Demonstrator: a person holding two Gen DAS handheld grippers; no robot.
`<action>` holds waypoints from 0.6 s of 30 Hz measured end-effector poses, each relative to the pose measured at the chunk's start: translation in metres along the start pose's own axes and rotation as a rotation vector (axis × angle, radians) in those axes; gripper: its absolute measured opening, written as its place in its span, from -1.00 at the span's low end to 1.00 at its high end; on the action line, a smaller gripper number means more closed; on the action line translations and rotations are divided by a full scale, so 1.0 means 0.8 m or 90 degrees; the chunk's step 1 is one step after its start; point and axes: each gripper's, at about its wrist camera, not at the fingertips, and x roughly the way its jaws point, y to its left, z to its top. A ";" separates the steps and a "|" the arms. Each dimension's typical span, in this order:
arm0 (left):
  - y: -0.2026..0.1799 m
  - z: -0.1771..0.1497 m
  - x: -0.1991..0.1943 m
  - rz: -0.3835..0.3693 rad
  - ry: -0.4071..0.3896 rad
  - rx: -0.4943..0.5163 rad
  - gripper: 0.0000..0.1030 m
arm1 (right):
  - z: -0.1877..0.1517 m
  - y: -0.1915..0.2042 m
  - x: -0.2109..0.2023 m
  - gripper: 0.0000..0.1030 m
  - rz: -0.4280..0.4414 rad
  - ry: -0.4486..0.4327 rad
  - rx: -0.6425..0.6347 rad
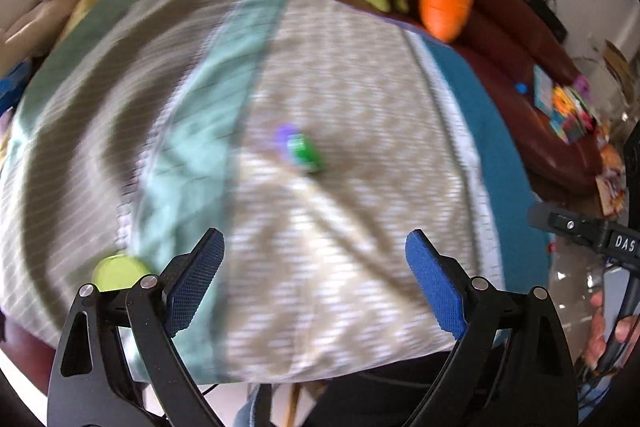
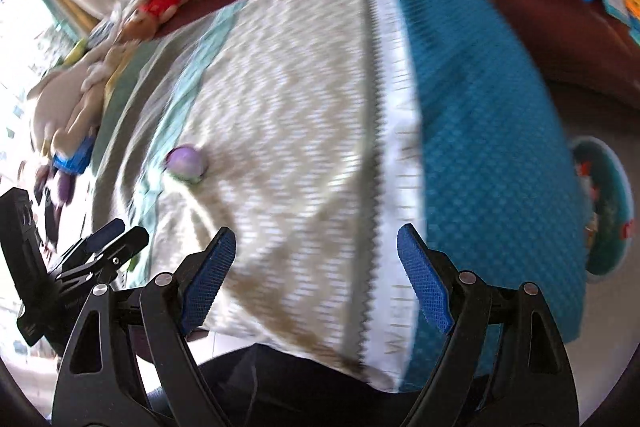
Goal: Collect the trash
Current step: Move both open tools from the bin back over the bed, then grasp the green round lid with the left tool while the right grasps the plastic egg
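Both grippers' fingers spread, empty. Green-purple scrap on blanket: likely light, crushable; pinch across its middle.

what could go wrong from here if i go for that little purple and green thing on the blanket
The purple and green piece is small and blurred, and it lies on a soft, wrinkled blanket, so the open left gripper could pinch fabric along with it or nudge it away.

The yellow-green lid lies beside the left gripper's finger, partly hidden, so it is easy to miss or knock off the blanket's edge.

The right gripper is open and close by; the two could collide.
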 end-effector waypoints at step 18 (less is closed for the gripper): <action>0.140 -0.067 0.018 0.106 0.058 -0.015 0.06 | 0.008 0.120 0.110 0.54 0.043 0.118 -0.105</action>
